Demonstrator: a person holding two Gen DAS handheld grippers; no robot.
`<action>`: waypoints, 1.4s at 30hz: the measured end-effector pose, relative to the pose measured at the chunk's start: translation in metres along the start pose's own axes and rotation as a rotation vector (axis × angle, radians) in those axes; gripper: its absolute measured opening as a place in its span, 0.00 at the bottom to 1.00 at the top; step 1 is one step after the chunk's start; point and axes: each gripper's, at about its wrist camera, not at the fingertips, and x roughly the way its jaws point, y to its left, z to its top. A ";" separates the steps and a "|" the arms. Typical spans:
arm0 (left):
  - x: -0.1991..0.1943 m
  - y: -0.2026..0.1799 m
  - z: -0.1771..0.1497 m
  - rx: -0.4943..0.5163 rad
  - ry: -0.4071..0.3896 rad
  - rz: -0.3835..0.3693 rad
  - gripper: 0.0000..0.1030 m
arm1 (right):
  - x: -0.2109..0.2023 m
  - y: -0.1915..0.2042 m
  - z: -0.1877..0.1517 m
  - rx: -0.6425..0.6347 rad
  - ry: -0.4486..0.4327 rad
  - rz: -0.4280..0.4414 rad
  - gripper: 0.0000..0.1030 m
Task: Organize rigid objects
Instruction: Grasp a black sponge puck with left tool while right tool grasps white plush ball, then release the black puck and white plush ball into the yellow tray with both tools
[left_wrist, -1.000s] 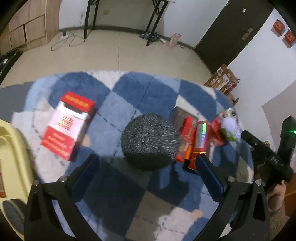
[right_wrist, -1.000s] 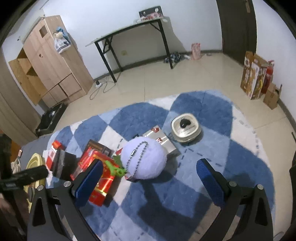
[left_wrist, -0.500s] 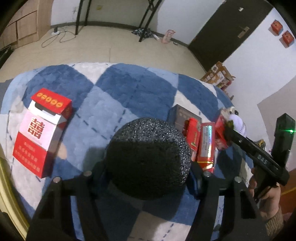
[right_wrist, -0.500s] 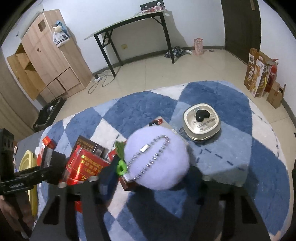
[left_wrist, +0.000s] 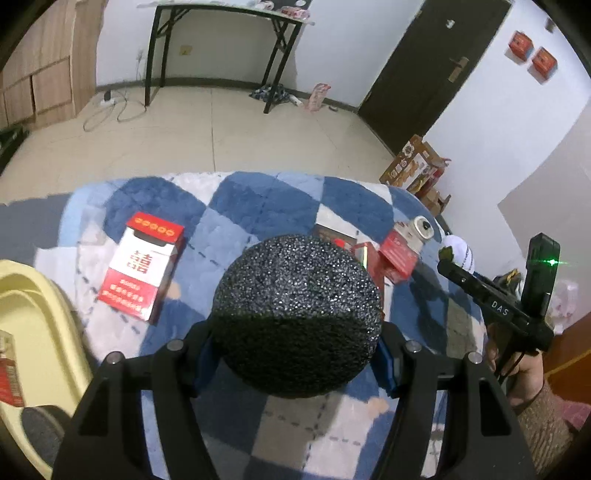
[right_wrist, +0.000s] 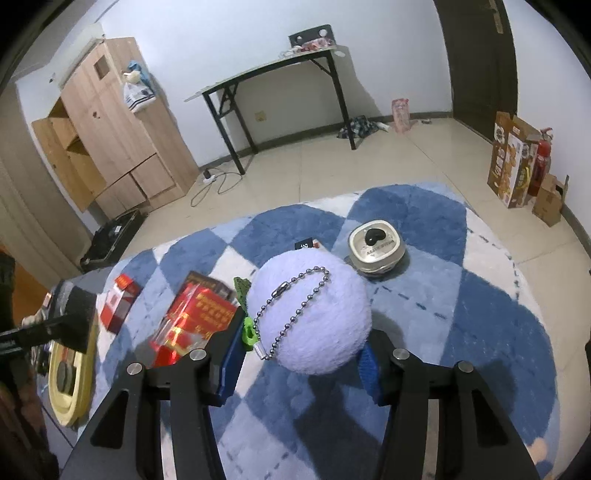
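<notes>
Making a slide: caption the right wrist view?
Right gripper clamps a fluffy white ball with a bead chain above the blue checked rug.

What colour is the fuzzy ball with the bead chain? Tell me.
Pale lilac, almost white; the fuzzy ball shows best in the right wrist view.

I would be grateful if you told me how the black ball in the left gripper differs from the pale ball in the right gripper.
The black ball is dark, with a coarse, speckled surface; the pale ball is lilac and fluffy. The pale ball carries a bead chain and a green clip; the black ball shows no attachment. Both are round, and each is gripped at its sides, one by the left gripper, the other by the right gripper.
</notes>
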 end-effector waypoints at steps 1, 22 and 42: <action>-0.008 -0.003 0.000 0.011 -0.006 0.004 0.66 | -0.006 0.003 -0.003 -0.018 -0.004 0.002 0.50; -0.130 0.059 -0.036 -0.027 -0.099 0.156 0.66 | -0.048 0.095 -0.033 -0.334 -0.002 0.087 0.48; -0.105 0.240 -0.150 -0.262 0.083 0.312 0.66 | 0.106 0.407 -0.049 -0.633 0.322 0.344 0.48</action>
